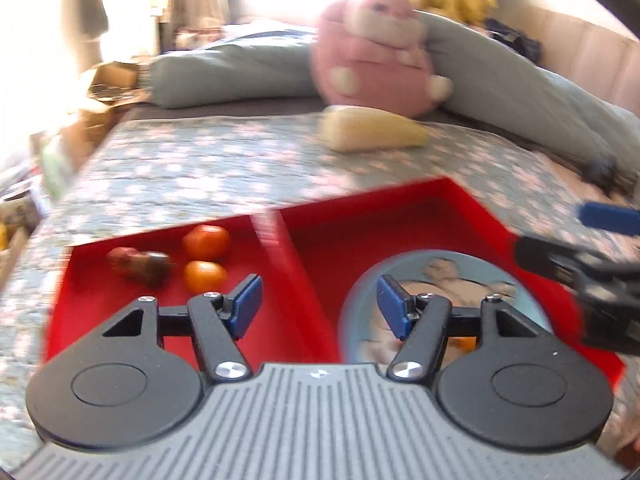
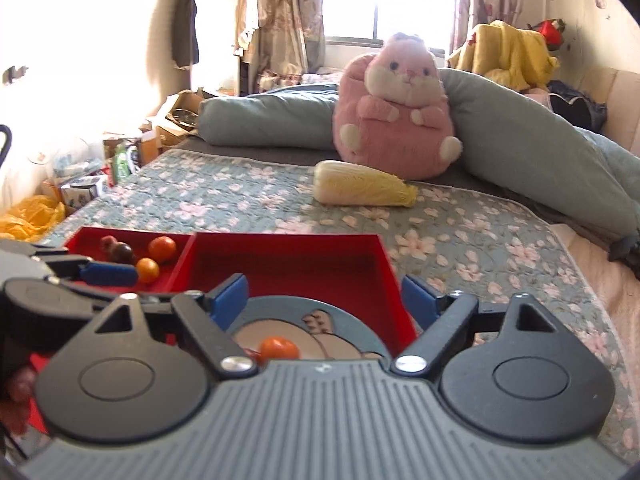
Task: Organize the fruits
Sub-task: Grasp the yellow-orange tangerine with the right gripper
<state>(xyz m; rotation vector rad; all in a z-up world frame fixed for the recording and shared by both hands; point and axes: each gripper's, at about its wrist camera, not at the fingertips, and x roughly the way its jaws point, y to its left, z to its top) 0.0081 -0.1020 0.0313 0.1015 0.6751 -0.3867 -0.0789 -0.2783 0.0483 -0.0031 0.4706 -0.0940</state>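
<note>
Sunlit and cluttered, the bedroom has a bed covered by a floral quilt (image 2: pixel 460 240), with a pink plush hamster (image 2: pixel 394 108) propped against a long grey-green bolster (image 2: pixel 520 128) at the far side and a pale napa cabbage (image 2: pixel 360 189) lying just in front of the toy. Cardboard boxes (image 2: pixel 176 120) and bags crowd the floor at the far left, and curtains (image 2: pixel 280 20) hang by a bright window.

On the near part of the quilt sits a red tray (image 2: pixel 288 258) split by a wall into two compartments. Its smaller left compartment holds two orange fruits, the farther orange fruit (image 1: pixel 206 242) and the nearer orange fruit (image 1: pixel 205 276), close together, and to their left a cluster of dark red-brown fruits (image 1: pixel 140 264), blurred in the left wrist view. The larger right compartment holds a round blue plate (image 2: pixel 352 330) with a cartoon picture, and one small orange fruit (image 2: pixel 279 349) rests on the plate's near part.

Left gripper (image 1: pixel 318 304) hovers over the tray's dividing wall, its blue fingers spread apart with nothing between them. Right gripper (image 2: pixel 324 300) hangs over the plate, fingers likewise spread wide and empty, the right one over the tray's right wall. Each gripper shows at the edge of the other's view
</note>
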